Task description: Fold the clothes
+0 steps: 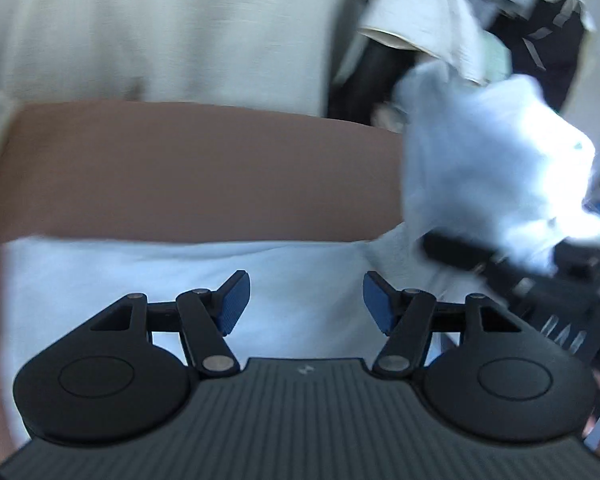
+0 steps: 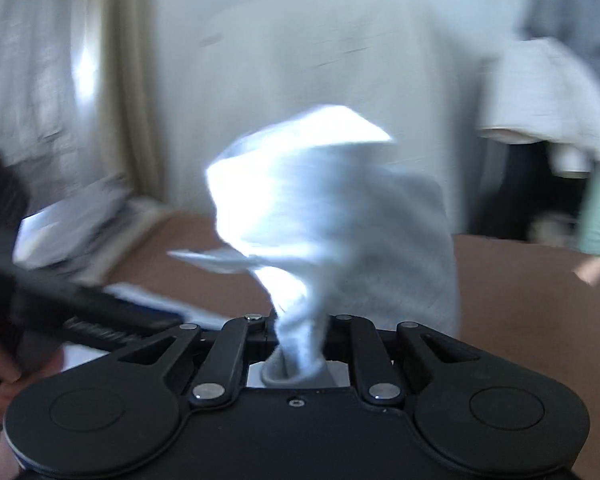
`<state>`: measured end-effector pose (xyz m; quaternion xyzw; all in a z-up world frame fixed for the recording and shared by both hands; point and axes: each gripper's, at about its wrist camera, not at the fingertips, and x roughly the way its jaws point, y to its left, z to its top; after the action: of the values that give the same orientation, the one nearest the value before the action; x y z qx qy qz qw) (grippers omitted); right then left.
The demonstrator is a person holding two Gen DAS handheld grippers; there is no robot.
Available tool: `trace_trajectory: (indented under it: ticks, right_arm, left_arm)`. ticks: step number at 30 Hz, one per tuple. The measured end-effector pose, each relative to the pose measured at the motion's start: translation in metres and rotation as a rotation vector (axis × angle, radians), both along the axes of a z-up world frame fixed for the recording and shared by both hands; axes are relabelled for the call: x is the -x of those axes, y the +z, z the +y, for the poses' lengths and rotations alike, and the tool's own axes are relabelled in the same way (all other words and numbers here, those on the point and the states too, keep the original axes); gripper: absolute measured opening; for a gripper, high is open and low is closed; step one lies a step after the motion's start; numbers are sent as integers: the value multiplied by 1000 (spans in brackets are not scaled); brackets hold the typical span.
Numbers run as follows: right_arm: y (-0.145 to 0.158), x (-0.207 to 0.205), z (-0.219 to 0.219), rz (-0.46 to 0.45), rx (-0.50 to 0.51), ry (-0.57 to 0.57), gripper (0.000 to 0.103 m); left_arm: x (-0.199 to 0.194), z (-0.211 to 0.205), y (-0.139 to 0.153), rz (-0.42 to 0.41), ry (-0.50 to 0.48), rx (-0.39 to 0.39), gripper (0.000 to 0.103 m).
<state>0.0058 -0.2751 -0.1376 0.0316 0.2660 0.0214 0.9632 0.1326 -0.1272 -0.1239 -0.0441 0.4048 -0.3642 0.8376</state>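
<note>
A pale blue-white garment lies flat on the brown table under my left gripper, which is open with its blue pads apart just above the cloth. One end of the garment is lifted at the right, held by my right gripper. In the right wrist view my right gripper is shut on the garment, which bunches between its fingers and billows upward, blurred.
A cream curtain or cloth hangs behind the table. Clothes are draped over a dark stand at the back right. Papers lie at the table's left edge. My left gripper's dark body shows at left.
</note>
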Motion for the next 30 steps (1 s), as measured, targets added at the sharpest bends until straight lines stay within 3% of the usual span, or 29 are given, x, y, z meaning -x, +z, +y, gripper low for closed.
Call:
trace_trajectory:
  ticks: [3, 5, 7, 9, 11, 14, 16, 22, 25, 27, 28, 30]
  right_arm:
    - [-14, -31, 50, 68, -16, 155, 14]
    - [-30, -47, 82, 121, 4, 233, 14]
    - [-56, -57, 98, 177, 34, 248, 14]
    - [-81, -63, 108, 225, 58, 251, 14]
    - [-97, -60, 110, 237, 87, 247, 14]
    - [-103, -43, 106, 188, 112, 248, 14]
    - [-96, -35, 105, 154, 129, 260, 14]
    - [-80, -28, 105, 108, 100, 260, 14]
    - [-85, -30, 110, 123, 97, 248, 14]
    - [-89, -32, 112, 133, 100, 246, 14]
    - [-90, -32, 112, 138, 94, 243, 14]
    - [-92, -36, 110, 151, 54, 231, 14]
  left_arm:
    - [-7, 61, -16, 59, 127, -5, 59]
    - [-15, 103, -41, 121, 211, 76, 59]
    - [-23, 133, -72, 245, 285, 144, 59]
    - [-33, 146, -95, 382, 298, 122, 58]
    - [-40, 152, -102, 457, 286, 162, 59]
    - [-46, 149, -88, 431, 232, 262, 61]
    - [-48, 143, -83, 407, 210, 279, 62]
    - [-48, 144, -97, 442, 222, 236, 62]
    - [-43, 159, -94, 411, 244, 194, 62]
    - [-41, 174, -89, 387, 272, 210, 62]
    - [-41, 180, -89, 398, 288, 239, 62]
    - [-42, 185, -98, 498, 301, 314, 62]
